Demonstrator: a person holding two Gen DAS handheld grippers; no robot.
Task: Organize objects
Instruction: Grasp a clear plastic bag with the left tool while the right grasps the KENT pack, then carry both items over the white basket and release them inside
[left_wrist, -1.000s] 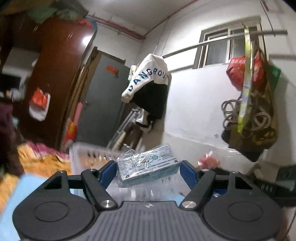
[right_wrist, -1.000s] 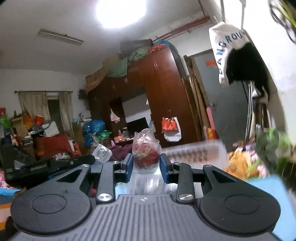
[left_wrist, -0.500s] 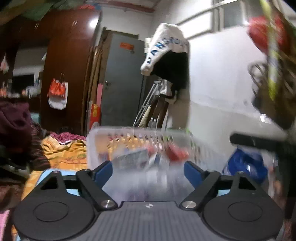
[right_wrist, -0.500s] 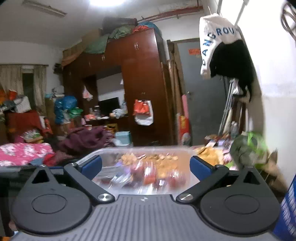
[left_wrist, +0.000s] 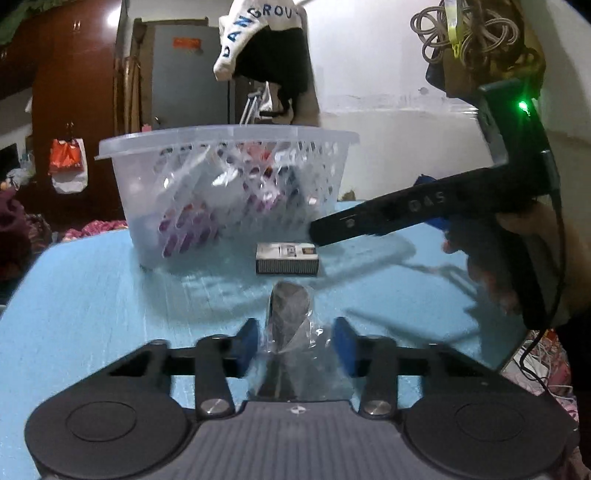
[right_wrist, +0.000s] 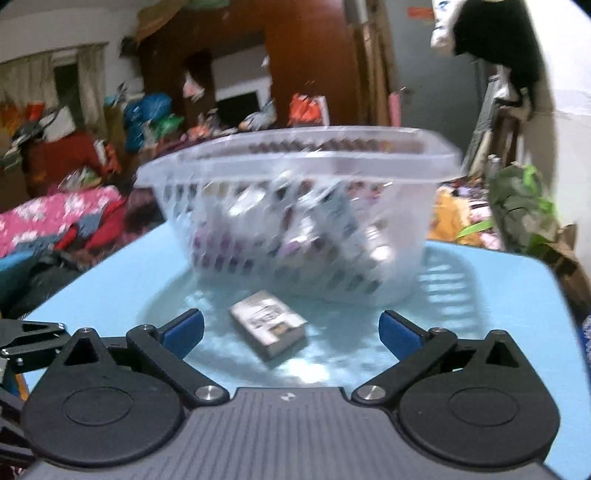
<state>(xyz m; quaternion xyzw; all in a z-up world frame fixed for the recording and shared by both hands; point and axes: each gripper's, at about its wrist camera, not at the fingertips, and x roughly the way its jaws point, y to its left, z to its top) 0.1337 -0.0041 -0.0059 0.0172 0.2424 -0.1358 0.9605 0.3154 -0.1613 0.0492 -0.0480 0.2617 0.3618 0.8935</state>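
A clear plastic basket (left_wrist: 225, 140) (right_wrist: 295, 147) holding several packets stands on the light blue table (left_wrist: 92, 295) (right_wrist: 498, 295). A small grey and white box (left_wrist: 287, 258) (right_wrist: 267, 323) lies on the table in front of it. My left gripper (left_wrist: 295, 341) is low over the table, its jaws partly closed around a dark object in a clear plastic wrapper (left_wrist: 290, 314), without clearly pressing on it. My right gripper (right_wrist: 290, 328) is open and empty, its fingers on either side of the box; it also shows in the left wrist view (left_wrist: 406, 214).
A brown wardrobe (left_wrist: 70, 110) and a grey door (left_wrist: 184, 81) stand behind the table. A white and black garment (left_wrist: 266, 44) hangs on the wall. Cluttered bedding and bags (right_wrist: 55, 206) lie to the left. A green plant (right_wrist: 524, 206) is at the right.
Both grippers have let go of what they held, a wrapped teal box and a red-filled bag, and swung down to the table. The left jaws have narrowed around the wrapped dark object.
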